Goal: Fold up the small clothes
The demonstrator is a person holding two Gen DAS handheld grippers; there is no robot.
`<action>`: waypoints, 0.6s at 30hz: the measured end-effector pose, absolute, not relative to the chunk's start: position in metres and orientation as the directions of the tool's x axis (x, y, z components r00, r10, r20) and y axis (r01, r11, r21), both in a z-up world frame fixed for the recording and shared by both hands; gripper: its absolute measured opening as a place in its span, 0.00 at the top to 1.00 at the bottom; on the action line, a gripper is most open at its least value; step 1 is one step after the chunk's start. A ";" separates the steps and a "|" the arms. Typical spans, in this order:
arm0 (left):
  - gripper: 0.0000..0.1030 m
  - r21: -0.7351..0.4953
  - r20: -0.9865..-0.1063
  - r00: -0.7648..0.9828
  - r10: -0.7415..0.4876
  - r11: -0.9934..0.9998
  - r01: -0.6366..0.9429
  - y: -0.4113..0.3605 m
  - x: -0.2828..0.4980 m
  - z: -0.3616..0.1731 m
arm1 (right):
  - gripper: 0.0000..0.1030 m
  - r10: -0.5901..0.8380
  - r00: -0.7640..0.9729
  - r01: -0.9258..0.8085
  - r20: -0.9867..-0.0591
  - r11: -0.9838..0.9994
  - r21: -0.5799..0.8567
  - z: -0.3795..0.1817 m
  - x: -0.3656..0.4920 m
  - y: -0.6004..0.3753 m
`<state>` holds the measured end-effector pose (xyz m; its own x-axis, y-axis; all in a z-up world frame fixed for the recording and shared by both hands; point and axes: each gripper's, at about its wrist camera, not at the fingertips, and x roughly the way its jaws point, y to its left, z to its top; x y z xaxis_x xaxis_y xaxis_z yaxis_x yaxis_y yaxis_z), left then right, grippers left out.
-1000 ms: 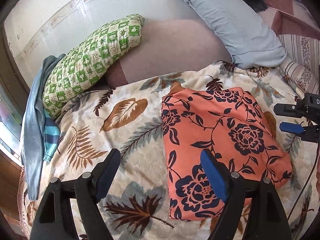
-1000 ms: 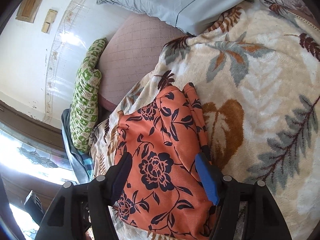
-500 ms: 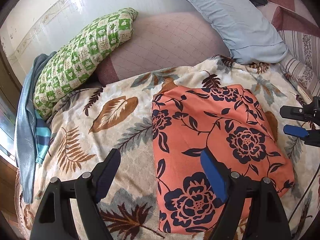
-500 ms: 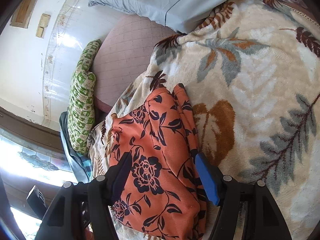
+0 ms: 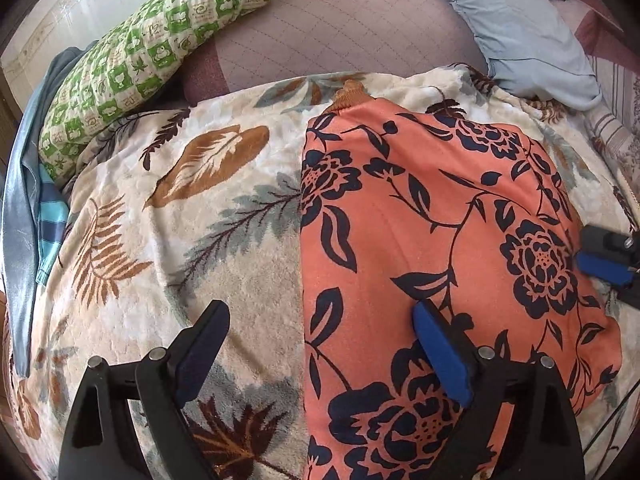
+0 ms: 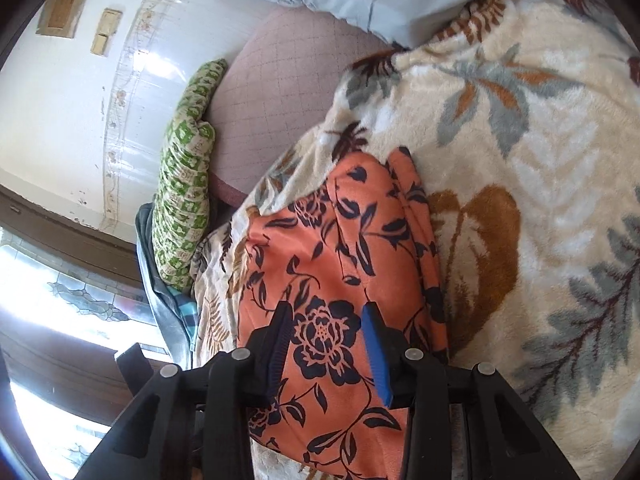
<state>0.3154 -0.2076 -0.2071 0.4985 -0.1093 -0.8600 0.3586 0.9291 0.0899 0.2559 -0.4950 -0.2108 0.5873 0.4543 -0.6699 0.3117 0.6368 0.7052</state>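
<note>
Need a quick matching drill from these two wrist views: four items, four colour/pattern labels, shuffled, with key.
Items:
1. folded garment
2. blanket
3. long pillow
4. big pillow

Labels:
A. plain pale blue-grey
B. green and cream checks
C. orange with dark navy flowers
D. cream with brown and grey leaves

Pairs: 1-C, 2-D, 3-B, 4-A

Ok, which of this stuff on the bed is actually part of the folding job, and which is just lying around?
Part of the job:
orange floral garment
left gripper
right gripper

Just lying about:
leaf-print blanket
green checked pillow
light blue pillow
blue-grey clothes at the bed edge
</note>
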 end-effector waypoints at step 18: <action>0.09 -0.020 -0.809 0.546 -0.216 0.939 0.342 -0.193 0.311 -0.170 | 0.67 0.366 0.644 0.364 -0.672 0.626 0.690 -0.189 0.235 -0.523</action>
